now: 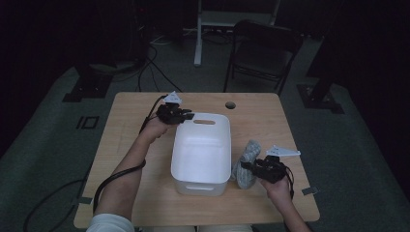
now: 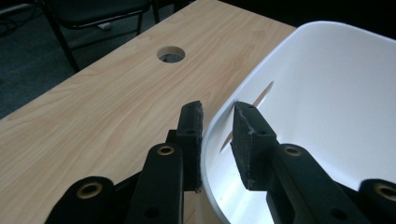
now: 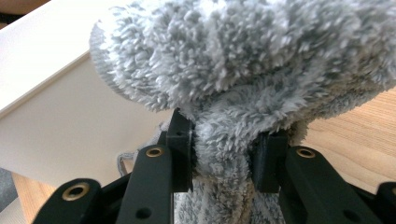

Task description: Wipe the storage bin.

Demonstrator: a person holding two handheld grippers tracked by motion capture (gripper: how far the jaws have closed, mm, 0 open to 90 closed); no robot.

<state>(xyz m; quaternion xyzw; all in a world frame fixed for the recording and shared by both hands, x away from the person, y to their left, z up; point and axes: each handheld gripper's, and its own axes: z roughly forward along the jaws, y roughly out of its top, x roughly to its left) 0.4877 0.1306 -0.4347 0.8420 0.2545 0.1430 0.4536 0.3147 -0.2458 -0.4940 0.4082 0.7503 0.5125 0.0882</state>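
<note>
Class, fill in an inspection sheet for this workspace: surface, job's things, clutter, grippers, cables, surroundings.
Surface: wooden table with a round hole.
Job's things: white bin, looks empty; grey fluffy cloth beside it.
Clutter: nothing seen.
Grippers: left gripper straddles the bin's rim, one pad inside; contact unclear. Right gripper is shut on the cloth.
Cables: black cable trails off the table's near left.
Surroundings: dark room, folding chair behind.

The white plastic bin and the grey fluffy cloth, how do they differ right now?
The white plastic bin is rigid, smooth and stands open-topped on the table; the grey fluffy cloth is soft, shaggy and bunched up. The left gripper straddles the bin's thin rim; the right gripper squeezes a thick fold of cloth. Both sit on the wooden table.
</note>
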